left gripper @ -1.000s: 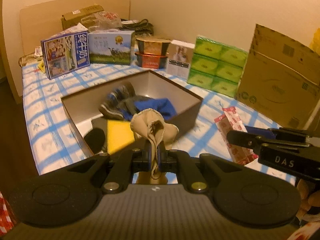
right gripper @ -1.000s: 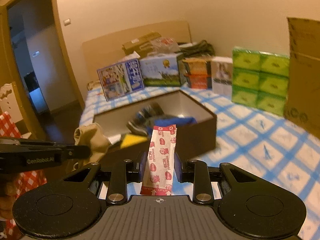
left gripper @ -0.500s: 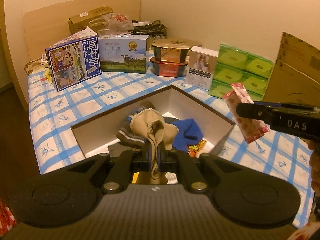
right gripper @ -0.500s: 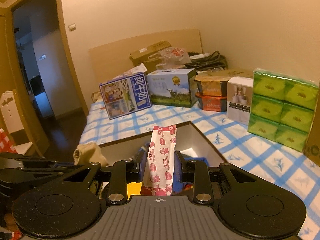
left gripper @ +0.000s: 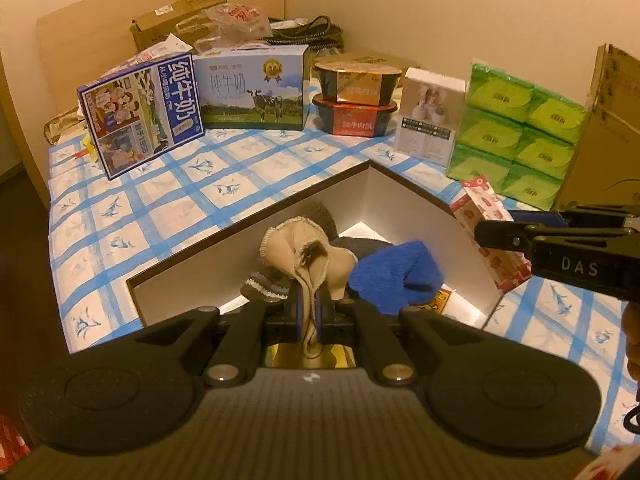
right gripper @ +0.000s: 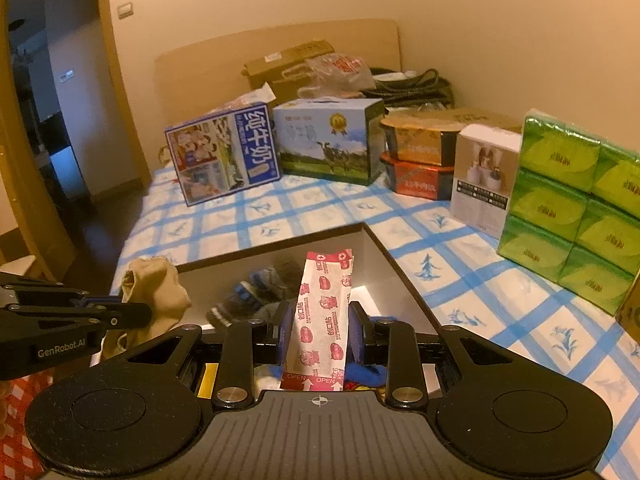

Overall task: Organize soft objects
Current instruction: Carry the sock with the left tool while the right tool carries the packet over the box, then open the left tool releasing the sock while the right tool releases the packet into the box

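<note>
My left gripper [left gripper: 308, 314] is shut on a beige sock [left gripper: 306, 254], holding it over the open dark-rimmed box [left gripper: 360, 166]. Inside the box lie a blue cloth [left gripper: 396, 276], a grey striped sock [left gripper: 266, 286] and dark fabric. My right gripper [right gripper: 320, 330] is shut on a red-and-white packet [right gripper: 324, 308], also above the box [right gripper: 396, 260]. In the left wrist view the right gripper [left gripper: 516, 234] reaches in from the right with the packet [left gripper: 488, 232]. In the right wrist view the left gripper [right gripper: 120, 314] comes in from the left with the beige sock [right gripper: 154, 294].
The box stands on a blue-checked cloth [left gripper: 160, 208]. Behind it stand milk cartons [left gripper: 140, 112], stacked noodle bowls [left gripper: 356, 96], a white box [left gripper: 430, 114], green tissue packs [left gripper: 520, 128] and a cardboard box [left gripper: 608, 120]. A doorway [right gripper: 48, 120] opens at the left.
Both grippers have moved forward from in front of the box to above its inside, each still holding its item. The box now fills the lower middle of both views.
</note>
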Motion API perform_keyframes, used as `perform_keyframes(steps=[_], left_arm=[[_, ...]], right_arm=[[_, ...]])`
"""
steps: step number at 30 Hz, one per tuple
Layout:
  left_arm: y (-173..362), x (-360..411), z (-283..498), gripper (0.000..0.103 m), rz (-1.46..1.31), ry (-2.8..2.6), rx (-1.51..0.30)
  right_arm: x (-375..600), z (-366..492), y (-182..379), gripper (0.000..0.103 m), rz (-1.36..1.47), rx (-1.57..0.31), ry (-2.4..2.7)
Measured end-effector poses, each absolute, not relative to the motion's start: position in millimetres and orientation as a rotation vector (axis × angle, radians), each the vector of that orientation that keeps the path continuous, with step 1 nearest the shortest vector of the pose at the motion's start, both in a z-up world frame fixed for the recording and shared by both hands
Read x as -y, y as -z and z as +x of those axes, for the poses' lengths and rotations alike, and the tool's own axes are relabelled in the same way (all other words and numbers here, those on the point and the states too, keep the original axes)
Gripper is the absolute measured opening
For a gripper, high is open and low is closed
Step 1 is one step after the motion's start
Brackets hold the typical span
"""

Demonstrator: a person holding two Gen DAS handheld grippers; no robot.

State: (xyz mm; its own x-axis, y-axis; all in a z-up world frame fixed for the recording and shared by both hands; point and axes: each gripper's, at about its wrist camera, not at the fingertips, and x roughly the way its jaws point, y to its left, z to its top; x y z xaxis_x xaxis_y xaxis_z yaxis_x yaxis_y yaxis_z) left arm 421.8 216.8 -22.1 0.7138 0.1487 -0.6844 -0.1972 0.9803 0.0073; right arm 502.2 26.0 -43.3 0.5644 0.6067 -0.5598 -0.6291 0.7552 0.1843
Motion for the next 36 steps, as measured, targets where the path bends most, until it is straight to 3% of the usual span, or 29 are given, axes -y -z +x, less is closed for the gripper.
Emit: perform_keyframes(steps=[15,20,24,36], left_arm=[[47.9,-217.1,470.2,0.006,-0.061,-0.178,-0.787],[49.7,-218.0,483.4,0.015,-0.042,-0.178,-0.786],[49.3,-219.0,488.1,0.035,-0.014,-0.189,-0.778],[54.1,-224.2,481.6,0.038,-0.032,-0.179,-0.802]], right_arm=[[-31.1,539.9,77.7,0.03,-0.035,-0.702,-0.682],[-29.6,545.2,81.6,0.03,-0.029,-0.708,-0.675],[-28.2,548.6,82.6,0.03,-0.02,-0.711,-0.674],[-29.6,551.0,83.6,0.03,-0.011,-0.714,-0.68]])
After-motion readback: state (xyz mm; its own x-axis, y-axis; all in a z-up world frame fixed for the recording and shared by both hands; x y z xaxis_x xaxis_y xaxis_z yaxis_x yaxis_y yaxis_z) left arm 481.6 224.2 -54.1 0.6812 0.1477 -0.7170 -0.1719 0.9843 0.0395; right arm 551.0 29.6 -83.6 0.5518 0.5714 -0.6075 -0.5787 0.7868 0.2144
